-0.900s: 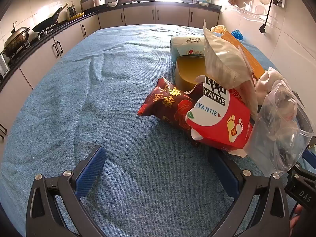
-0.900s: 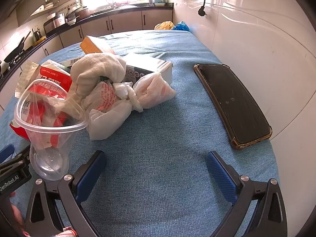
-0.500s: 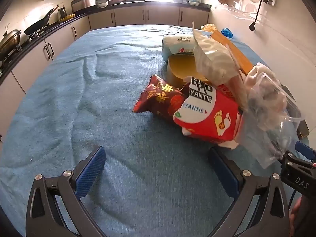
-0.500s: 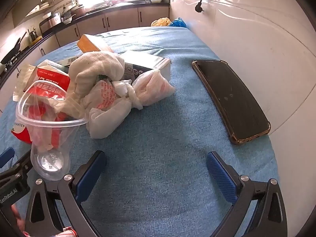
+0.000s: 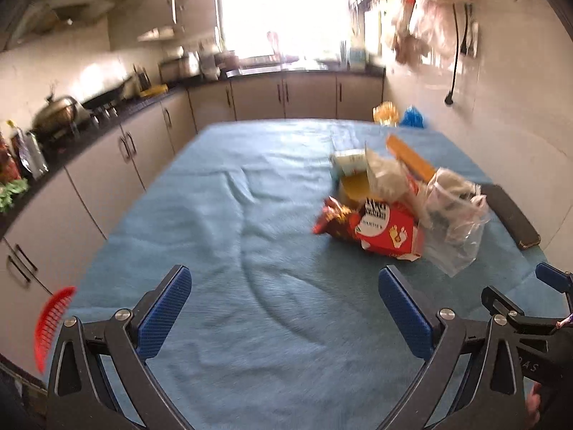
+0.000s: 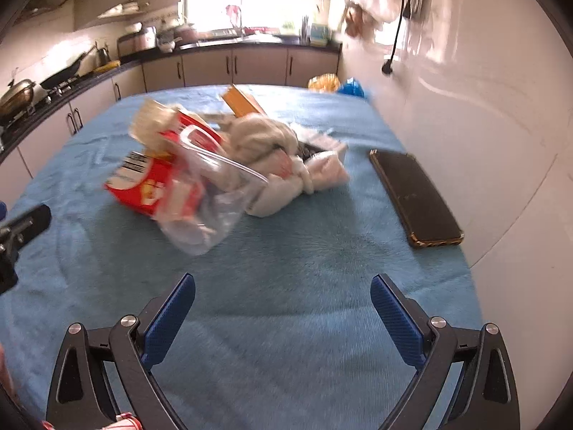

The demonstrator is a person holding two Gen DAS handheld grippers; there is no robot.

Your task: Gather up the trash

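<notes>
A pile of trash lies on the blue cloth: a red and white box (image 5: 388,233) (image 6: 150,186), a dark red snack wrapper (image 5: 331,220), a clear plastic cup (image 5: 453,229) (image 6: 211,208) tipped on its side, white knotted bags (image 6: 286,175) and an orange carton (image 5: 412,159) (image 6: 241,102). My left gripper (image 5: 284,308) is open and empty, well short of the pile. My right gripper (image 6: 283,308) is open and empty, near the table's front edge.
A black phone (image 6: 415,197) (image 5: 512,218) lies by the right wall. Yellow and blue bags (image 6: 336,84) sit at the far end. Kitchen counters with pots (image 5: 57,114) run along the left. A red basket rim (image 5: 50,322) shows below the table's left edge.
Both grippers have pulled back and risen away from the pile. The plastic cup, upright before, now lies tilted on its side. Both views are motion-blurred.
</notes>
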